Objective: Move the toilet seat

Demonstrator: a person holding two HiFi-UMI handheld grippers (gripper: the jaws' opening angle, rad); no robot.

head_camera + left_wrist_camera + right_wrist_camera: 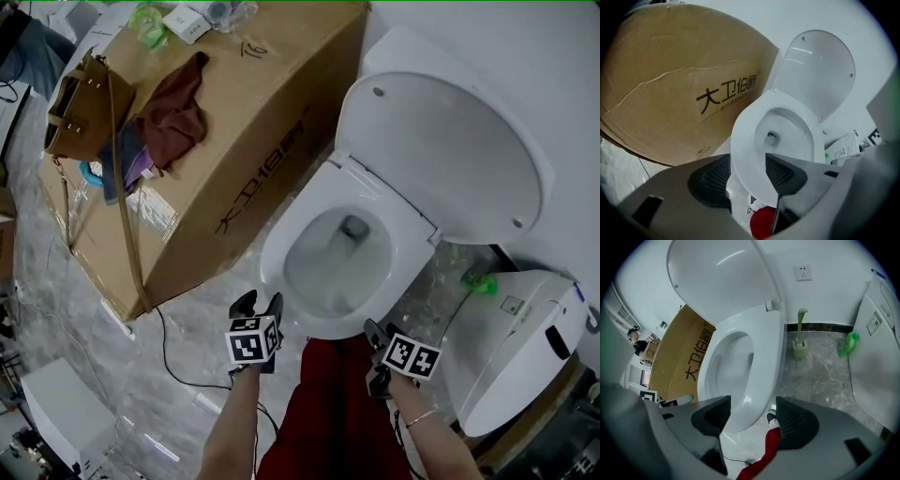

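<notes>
**Both claws spread at the seat's front edge**

My left claw (258, 305) and right claw (378, 330) hung near the front of the bowl, both spread and pinching nothing. The toilet seat (302, 220) lay down on the bowl, with the lid (441, 150) raised behind it. I judged this to be the approach: next, each claw needed the seat's front rim between its jaws before closing. The floor (56, 309) was grey marble. A cardboard box (262, 122) crowded the left and a second toilet (506, 347) the right.
</notes>
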